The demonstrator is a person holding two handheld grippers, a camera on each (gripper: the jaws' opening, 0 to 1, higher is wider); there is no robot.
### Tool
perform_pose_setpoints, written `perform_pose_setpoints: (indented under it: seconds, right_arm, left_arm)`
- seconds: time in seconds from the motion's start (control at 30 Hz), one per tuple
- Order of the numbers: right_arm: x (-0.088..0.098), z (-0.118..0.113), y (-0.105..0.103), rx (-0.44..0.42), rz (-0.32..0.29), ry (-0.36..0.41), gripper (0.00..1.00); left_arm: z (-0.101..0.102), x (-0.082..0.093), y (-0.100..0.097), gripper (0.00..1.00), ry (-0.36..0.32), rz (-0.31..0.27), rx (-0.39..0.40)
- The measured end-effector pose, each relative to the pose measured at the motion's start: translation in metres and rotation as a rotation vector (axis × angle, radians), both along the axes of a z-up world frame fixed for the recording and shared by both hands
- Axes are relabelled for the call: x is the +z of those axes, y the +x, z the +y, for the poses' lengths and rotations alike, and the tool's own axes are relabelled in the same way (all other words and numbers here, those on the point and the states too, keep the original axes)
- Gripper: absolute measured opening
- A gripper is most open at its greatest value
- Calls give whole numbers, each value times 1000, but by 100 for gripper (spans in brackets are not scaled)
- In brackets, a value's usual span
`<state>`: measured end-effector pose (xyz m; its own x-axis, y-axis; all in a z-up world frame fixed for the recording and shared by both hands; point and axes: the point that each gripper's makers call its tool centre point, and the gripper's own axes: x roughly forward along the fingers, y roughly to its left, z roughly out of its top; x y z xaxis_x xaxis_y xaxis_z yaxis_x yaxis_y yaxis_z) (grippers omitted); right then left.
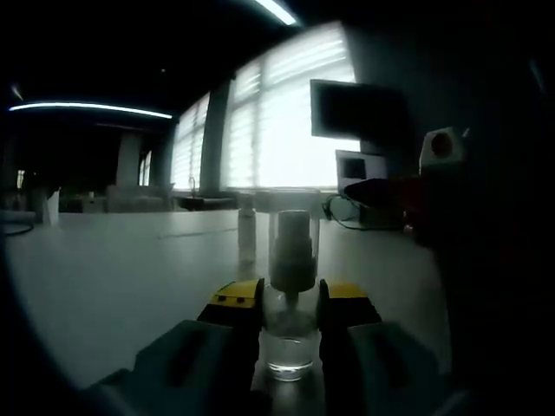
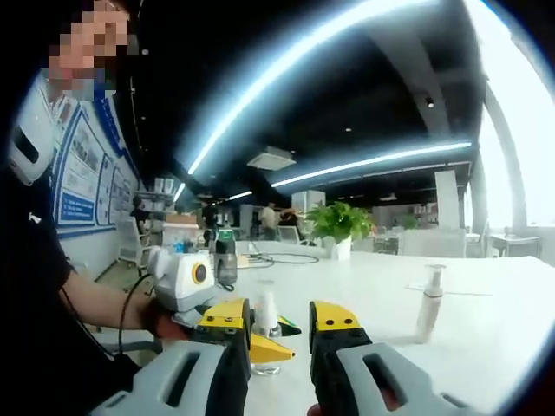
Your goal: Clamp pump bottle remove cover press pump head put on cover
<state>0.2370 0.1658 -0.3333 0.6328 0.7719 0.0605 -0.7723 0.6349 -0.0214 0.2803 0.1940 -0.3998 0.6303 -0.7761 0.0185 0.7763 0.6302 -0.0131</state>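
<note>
A small clear pump bottle [image 1: 290, 342] stands on the white table [image 1: 130, 260], and my left gripper [image 1: 290, 299] is shut on its body between yellow-tipped jaws. Its white pump head [image 1: 292, 256] rises above the jaws, and a clear cover seems to sit over it. In the right gripper view the same bottle [image 2: 266, 322] shows in the left gripper [image 2: 260, 345], held by a person's hand. My right gripper [image 2: 279, 322] hovers a short way in front of it, open with nothing between its fingers.
A second pump bottle [image 2: 427, 303] stands on the table [image 2: 486, 329] to the right; it also shows behind the held one [image 1: 247, 227]. A potted plant [image 2: 338, 221], cables and a monitor [image 1: 355, 108] lie further back. The person's arm [image 2: 87, 303] is at the left.
</note>
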Motion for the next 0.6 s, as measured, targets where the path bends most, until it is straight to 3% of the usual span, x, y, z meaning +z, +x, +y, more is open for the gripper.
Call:
perform_pose_setpoints:
  seconds: [0.43, 0.6]
  right_arm:
    - [-8, 30, 10, 43, -10, -60, 22]
    - [-8, 35, 12, 53, 1, -49, 22]
  left_arm:
    - [1, 0, 1, 16, -2, 1, -9]
    - [1, 0, 1, 16, 1, -1, -8]
